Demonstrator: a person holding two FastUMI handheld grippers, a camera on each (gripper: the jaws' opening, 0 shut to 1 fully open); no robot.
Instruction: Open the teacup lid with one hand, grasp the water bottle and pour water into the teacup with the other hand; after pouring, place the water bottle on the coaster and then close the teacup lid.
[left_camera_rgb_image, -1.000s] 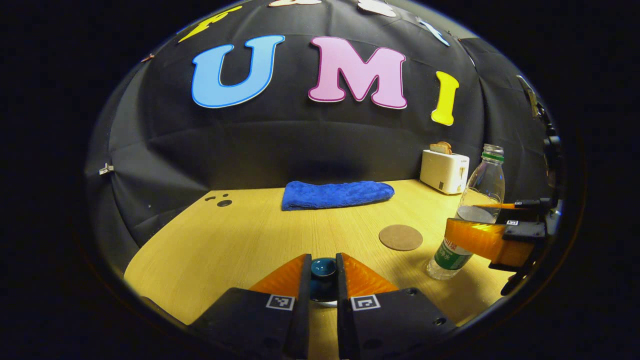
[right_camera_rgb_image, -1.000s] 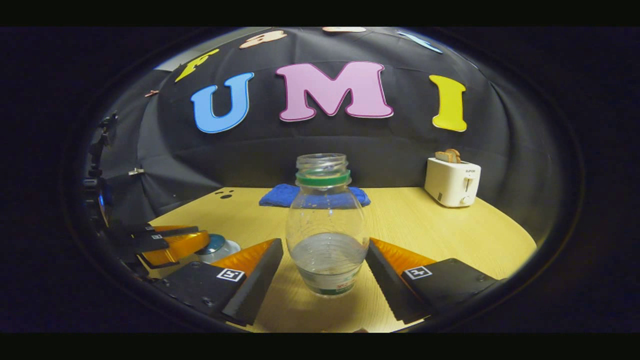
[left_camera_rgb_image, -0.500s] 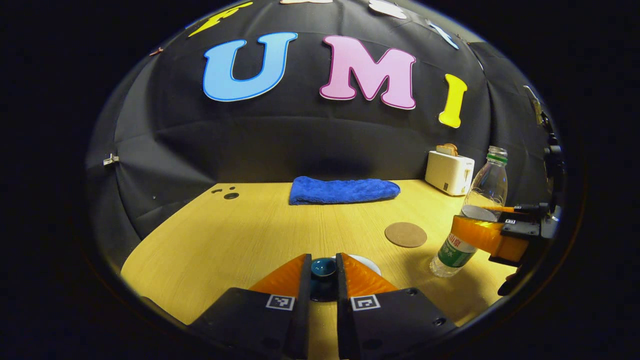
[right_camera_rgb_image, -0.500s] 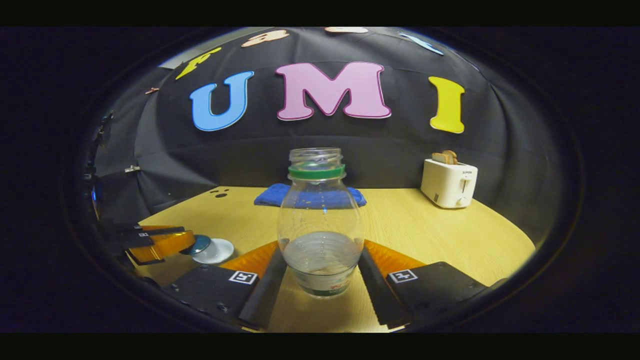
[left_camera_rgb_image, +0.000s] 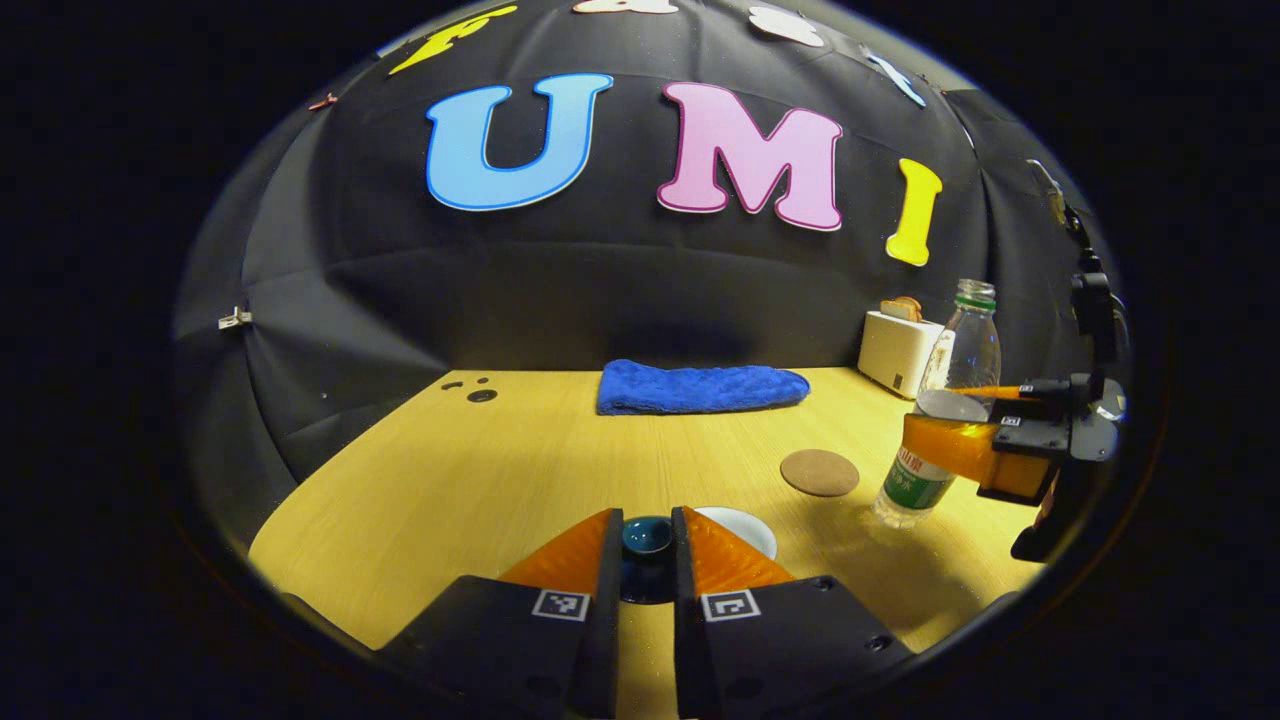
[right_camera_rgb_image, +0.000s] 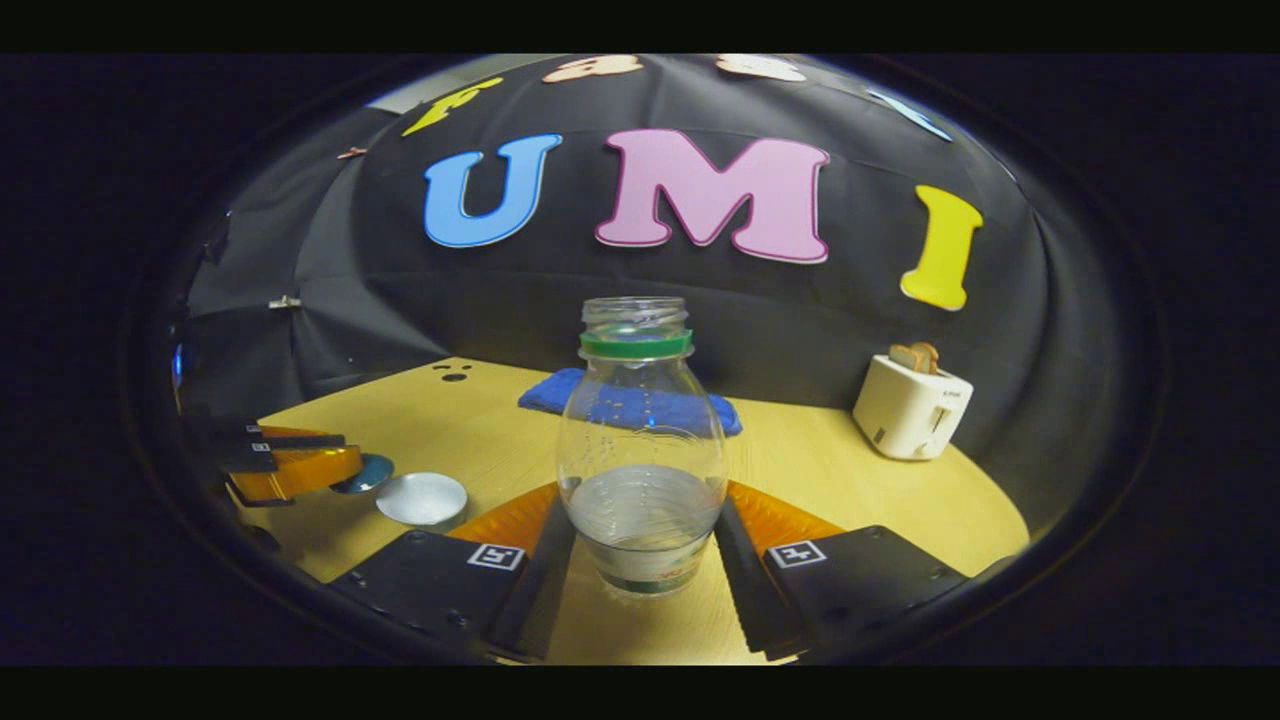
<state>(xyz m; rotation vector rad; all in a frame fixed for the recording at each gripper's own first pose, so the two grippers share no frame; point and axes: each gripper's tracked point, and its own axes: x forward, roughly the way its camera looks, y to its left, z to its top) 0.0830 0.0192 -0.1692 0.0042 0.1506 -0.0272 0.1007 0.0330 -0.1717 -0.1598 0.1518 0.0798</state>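
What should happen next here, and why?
Probably swing the bottle over toward the cup and start tipping it. The right gripper has its jaws closed on the bottle, and the left gripper holds the lid off the cup, which sits open.

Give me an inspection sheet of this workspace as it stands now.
Surface: light wooden table, with small dark holes near its far left corner.
Job's things: clear plastic water bottle, uncapped and part full; white teacup standing open; dark teal teacup lid; round brown cork coaster, bare.
Clutter: folded blue towel; white toaster holding bread.
Grippers: left hand-held gripper shut on the lid, held beside the cup; right hand-held gripper shut on the bottle's lower body.
Cables: nothing seen.
Surroundings: black cloth booth wall.
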